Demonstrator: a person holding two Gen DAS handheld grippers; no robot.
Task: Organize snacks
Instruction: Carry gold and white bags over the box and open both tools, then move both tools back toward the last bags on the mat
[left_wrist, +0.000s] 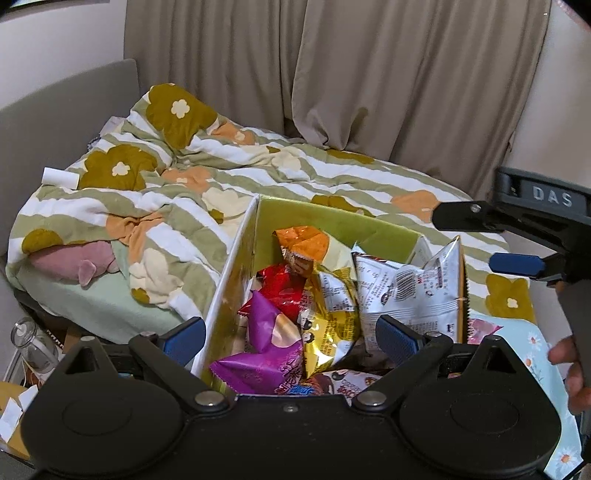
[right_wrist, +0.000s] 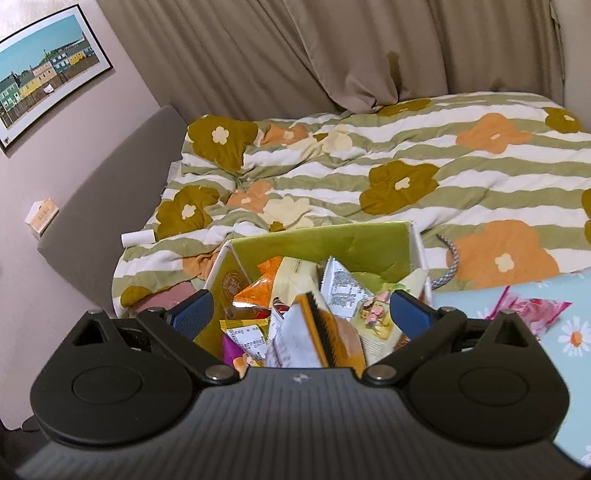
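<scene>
A green-lined cardboard box stands on the bed, full of snack packets: an orange one, a red one, a purple one, a gold one and a white one. My left gripper is open and empty just above the box, its fingers astride the left wall. My right gripper is open and empty above the same box; it also shows at the right of the left wrist view. A pink packet lies outside on a blue daisy cloth.
A striped floral duvet covers the bed behind the box. Beige curtains hang at the back. A grey headboard is at the left. A glass jar stands low beside the bed. A white roll lies on the duvet.
</scene>
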